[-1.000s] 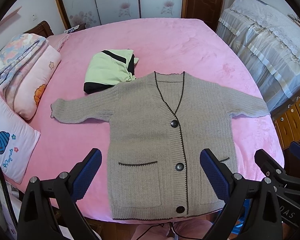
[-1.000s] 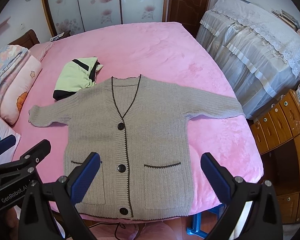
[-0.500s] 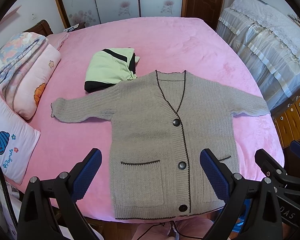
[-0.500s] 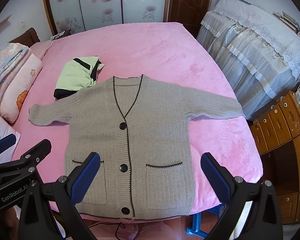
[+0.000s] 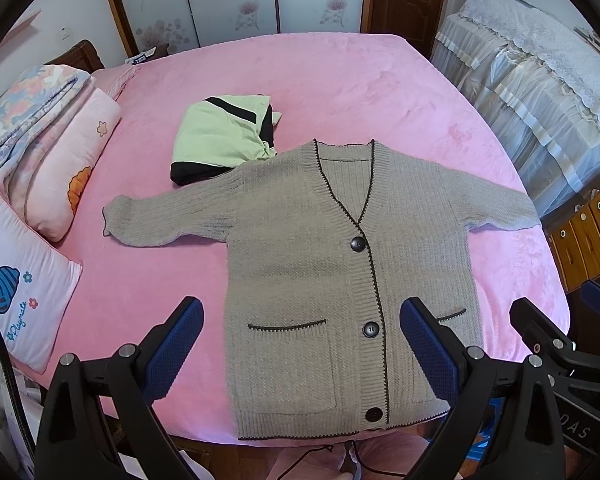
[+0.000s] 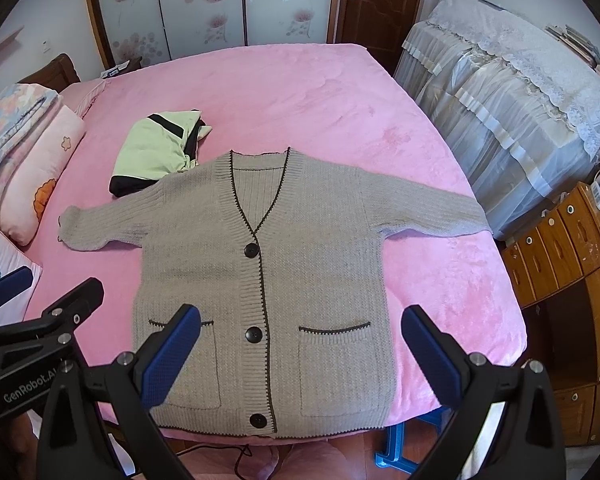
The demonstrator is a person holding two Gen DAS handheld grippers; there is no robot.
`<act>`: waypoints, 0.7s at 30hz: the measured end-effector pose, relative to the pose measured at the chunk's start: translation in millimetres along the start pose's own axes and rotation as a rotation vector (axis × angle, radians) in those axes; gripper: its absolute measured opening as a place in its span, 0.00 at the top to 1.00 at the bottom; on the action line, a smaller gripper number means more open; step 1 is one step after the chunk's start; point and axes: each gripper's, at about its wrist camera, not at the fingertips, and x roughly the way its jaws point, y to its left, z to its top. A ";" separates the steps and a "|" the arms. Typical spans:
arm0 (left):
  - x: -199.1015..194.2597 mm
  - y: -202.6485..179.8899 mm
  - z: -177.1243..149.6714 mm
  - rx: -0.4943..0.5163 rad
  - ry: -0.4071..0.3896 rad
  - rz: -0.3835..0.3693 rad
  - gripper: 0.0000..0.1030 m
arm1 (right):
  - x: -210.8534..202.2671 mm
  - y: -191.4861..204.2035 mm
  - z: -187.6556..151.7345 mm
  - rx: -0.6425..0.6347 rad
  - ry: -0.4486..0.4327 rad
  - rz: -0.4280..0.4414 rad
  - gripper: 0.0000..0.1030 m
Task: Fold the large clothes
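Observation:
A grey knitted cardigan (image 5: 300,264) (image 6: 308,248) with dark trim, three buttons and two pockets lies flat, front up, on the pink bed (image 5: 340,88) (image 6: 300,92), both sleeves spread sideways. Its hem reaches the near bed edge. My left gripper (image 5: 300,344) hovers open above the hem, nothing between its blue pads. My right gripper (image 6: 300,352) is open too, held over the lower front of the cardigan, empty. Each gripper shows at the edge of the other's view.
A folded green and black garment (image 5: 220,136) (image 6: 156,148) lies beyond the left sleeve. Pillows and a folded quilt (image 5: 40,152) line the left side. A covered piece of furniture (image 6: 520,92) and wooden drawers (image 6: 560,252) stand right of the bed.
Both views have shifted slightly: the cardigan sits a little lower and closer in frame, as both grippers drifted a bit forward over the bed. Jaws stayed open.

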 end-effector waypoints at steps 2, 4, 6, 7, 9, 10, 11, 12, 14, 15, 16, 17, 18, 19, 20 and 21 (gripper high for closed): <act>0.6 2.3 0.2 0.001 -0.001 -0.004 0.05 | -1.1 2.5 -0.1 0.002 -0.001 -0.003 0.02; 1.3 5.8 0.3 0.002 -0.003 -0.009 0.05 | -2.4 4.0 0.9 0.004 -0.004 -0.006 0.02; 1.0 7.6 0.1 0.005 -0.005 -0.011 0.05 | -3.7 6.1 1.6 0.006 -0.007 -0.010 0.02; 0.6 8.4 1.6 0.006 -0.005 -0.014 0.05 | -4.2 6.9 1.5 0.007 -0.008 -0.011 0.02; 0.6 10.1 2.5 0.009 -0.004 -0.020 0.05 | -5.6 8.0 1.4 0.012 -0.009 -0.014 0.02; 0.1 10.9 2.9 0.011 -0.005 -0.022 0.05 | -5.8 8.6 1.6 0.013 -0.009 -0.015 0.02; 0.0 11.7 3.4 0.013 -0.006 -0.025 0.05 | -6.8 9.3 1.4 0.014 -0.011 -0.018 0.02; 0.0 12.7 3.9 0.014 -0.008 -0.028 0.05 | -7.8 9.9 1.1 0.016 -0.013 -0.021 0.02; 0.1 14.3 5.0 0.018 -0.008 -0.032 0.05 | -9.2 11.0 1.1 0.020 -0.014 -0.025 0.02; 0.3 15.5 5.4 0.019 -0.009 -0.034 0.05 | -9.5 11.7 1.0 0.021 -0.014 -0.026 0.02; 0.7 16.5 5.7 0.022 -0.009 -0.036 0.05 | -10.0 13.3 1.2 0.023 -0.013 -0.028 0.02; 0.8 17.0 5.7 0.024 -0.008 -0.038 0.05 | -10.4 14.5 0.6 0.025 -0.012 -0.031 0.02; 1.2 17.6 6.6 0.025 -0.007 -0.039 0.05 | -10.7 15.6 -0.2 0.027 -0.011 -0.031 0.02; 1.7 18.4 6.8 0.027 -0.006 -0.045 0.05 | -10.9 16.0 -0.6 0.028 -0.010 -0.031 0.02; 2.0 18.9 6.6 0.026 -0.004 -0.049 0.05 | -11.4 16.6 -1.2 0.030 -0.009 -0.031 0.02; 2.2 19.6 6.9 0.025 -0.004 -0.053 0.05 | -11.7 17.0 -0.8 0.030 -0.009 -0.032 0.02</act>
